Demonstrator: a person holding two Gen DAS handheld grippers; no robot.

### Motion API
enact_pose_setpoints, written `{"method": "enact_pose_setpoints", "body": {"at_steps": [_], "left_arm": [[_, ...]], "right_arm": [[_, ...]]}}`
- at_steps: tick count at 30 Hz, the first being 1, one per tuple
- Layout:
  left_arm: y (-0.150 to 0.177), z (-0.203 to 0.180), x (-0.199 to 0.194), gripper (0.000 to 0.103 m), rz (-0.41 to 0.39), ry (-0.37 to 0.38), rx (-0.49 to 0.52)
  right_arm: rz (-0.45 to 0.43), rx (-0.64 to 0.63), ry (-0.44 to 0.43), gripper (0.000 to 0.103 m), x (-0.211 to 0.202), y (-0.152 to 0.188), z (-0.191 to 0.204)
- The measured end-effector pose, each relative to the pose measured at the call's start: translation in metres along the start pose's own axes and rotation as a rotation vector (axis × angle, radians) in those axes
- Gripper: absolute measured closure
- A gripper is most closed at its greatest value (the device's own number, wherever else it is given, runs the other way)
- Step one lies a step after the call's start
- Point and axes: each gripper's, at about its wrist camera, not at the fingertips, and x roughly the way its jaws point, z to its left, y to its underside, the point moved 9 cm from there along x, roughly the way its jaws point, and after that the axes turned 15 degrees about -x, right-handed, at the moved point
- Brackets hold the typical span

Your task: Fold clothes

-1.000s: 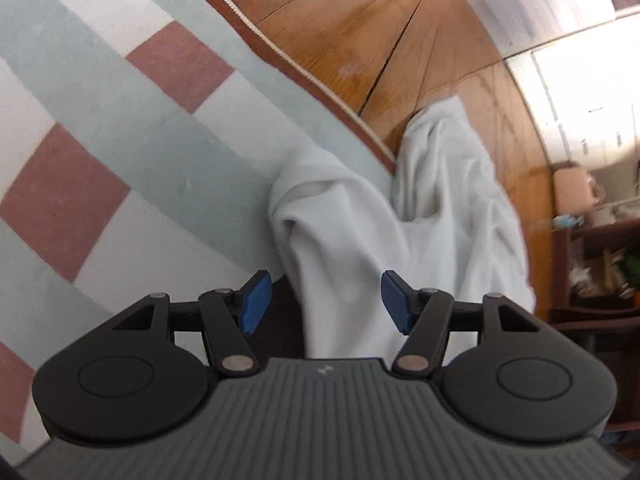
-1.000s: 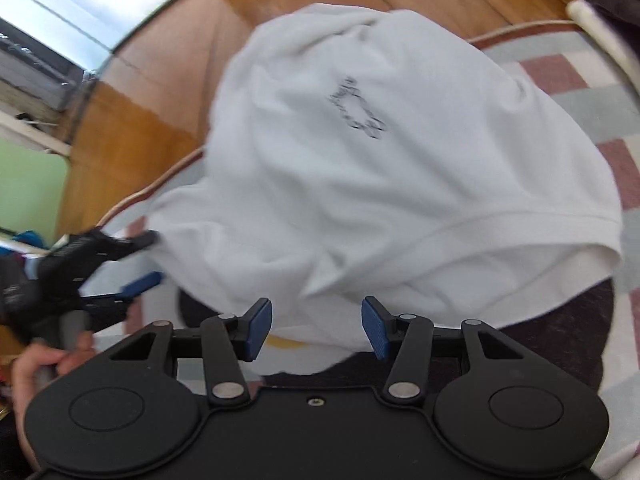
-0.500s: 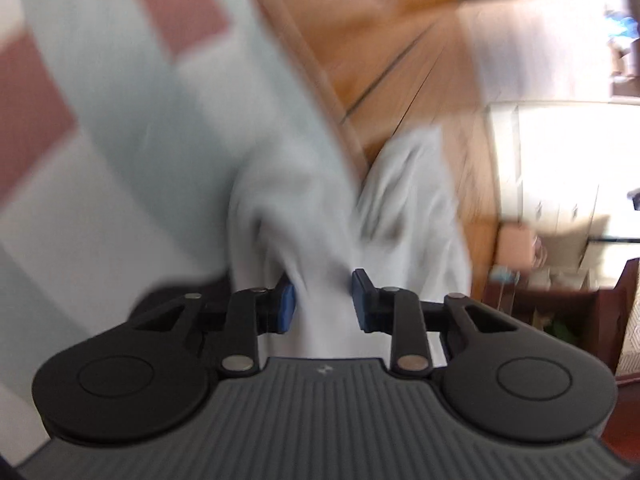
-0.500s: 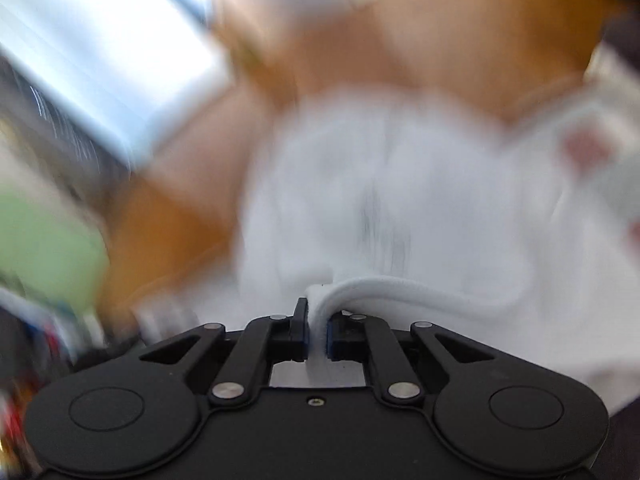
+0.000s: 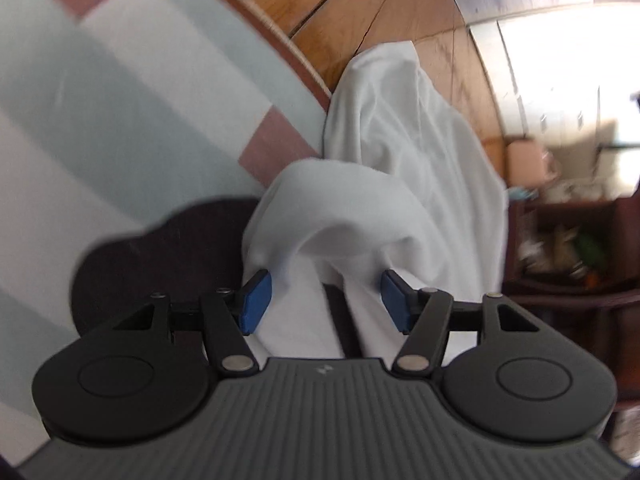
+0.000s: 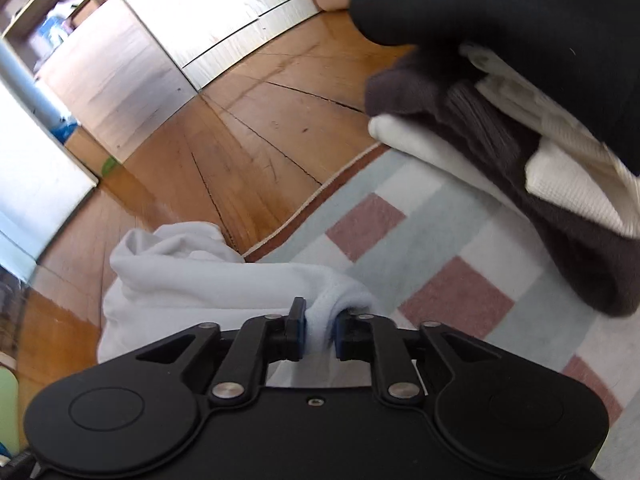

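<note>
Left tongs (image 5: 324, 300) spreading apart around the white cotton garment (image 5: 400, 168) – right tongs (image 6: 318, 330) opening, pads touching its folded hem.

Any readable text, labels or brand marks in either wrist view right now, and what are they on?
No readable words or numbers in either view.
Left gripper body: one small pale logo mark, not legible as letters.
White garment: no print showing.
Folded clothes stack: no label visible.
Background shelf items: too blurred to read.

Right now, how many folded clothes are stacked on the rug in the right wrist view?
About 4, though blur and hidden layers make this uncertain: a white piece at the bottom, a dark grey one above it, a cream waffle-knit one beside that, and a black one on top.
</note>
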Motion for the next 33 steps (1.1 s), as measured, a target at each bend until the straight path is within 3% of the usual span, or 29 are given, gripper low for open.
{"method": "enact_pose_setpoints", "body": {"at_steps": [2, 5, 6, 9, 11, 13, 15, 16, 17, 18, 22, 24, 26, 30, 33], "left_arm": [[0.0, -0.001, -0.002, 0.023, -0.014, -0.087, 0.099], [-0.003, 0.006, -0.009, 0.024, -0.094, -0.247, 0.206], [-0.005, 0.007, -0.012, 0.027, -0.116, -0.27, 0.222], [-0.02, 0.008, -0.036, 0.03, -0.186, -0.131, 0.103], [-0.033, 0.008, -0.051, 0.031, -0.222, -0.056, 0.054], [-0.037, 0.009, -0.057, 0.031, -0.244, -0.069, 0.073], [-0.033, 0.009, -0.059, 0.032, -0.245, -0.1, 0.11], [-0.03, 0.009, -0.059, 0.034, -0.248, -0.112, 0.119], [-0.026, 0.009, -0.06, 0.04, -0.268, -0.129, 0.12], [-0.023, 0.009, -0.061, 0.044, -0.295, -0.149, 0.131], [-0.012, -0.008, -0.053, 0.044, -0.326, -0.166, 0.229], [-0.012, -0.014, -0.048, 0.042, -0.301, -0.141, 0.243], [-0.007, -0.018, -0.036, 0.04, -0.237, -0.115, 0.248], [0.008, -0.024, -0.018, 0.04, -0.147, -0.14, 0.321], [0.032, -0.026, -0.011, 0.031, -0.054, -0.141, 0.361]], "right_arm": [[0.003, 0.026, -0.033, 0.08, 0.001, 0.003, 0.002], [0.0, 0.034, -0.071, 0.073, 0.004, 0.004, 0.007], [-0.002, 0.036, -0.084, 0.071, 0.005, 0.003, 0.01], [0.002, 0.09, -0.171, 0.067, 0.007, 0.005, 0.021], [0.037, 0.098, -0.294, 0.057, 0.01, 0.009, 0.038], [0.077, 0.1, -0.429, 0.054, 0.012, 0.013, 0.055], [0.129, 0.007, -0.467, 0.054, 0.014, 0.02, 0.073], [0.155, -0.047, -0.478, 0.063, 0.015, 0.024, 0.081], [0.186, -0.15, -0.426, 0.084, 0.017, 0.029, 0.089], [0.19, -0.253, -0.322, 0.094, 0.017, 0.029, 0.092], [-0.168, -0.171, -0.182, 0.095, -0.031, -0.038, 0.069], [-0.258, -0.13, -0.042, 0.095, -0.044, -0.061, 0.04], [-0.248, -0.137, 0.052, 0.093, -0.04, -0.061, 0.021], [-0.109, -0.063, 0.026, 0.089, -0.013, -0.032, -0.006], [-0.051, -0.01, 0.004, 0.088, -0.001, -0.024, -0.018]]}}
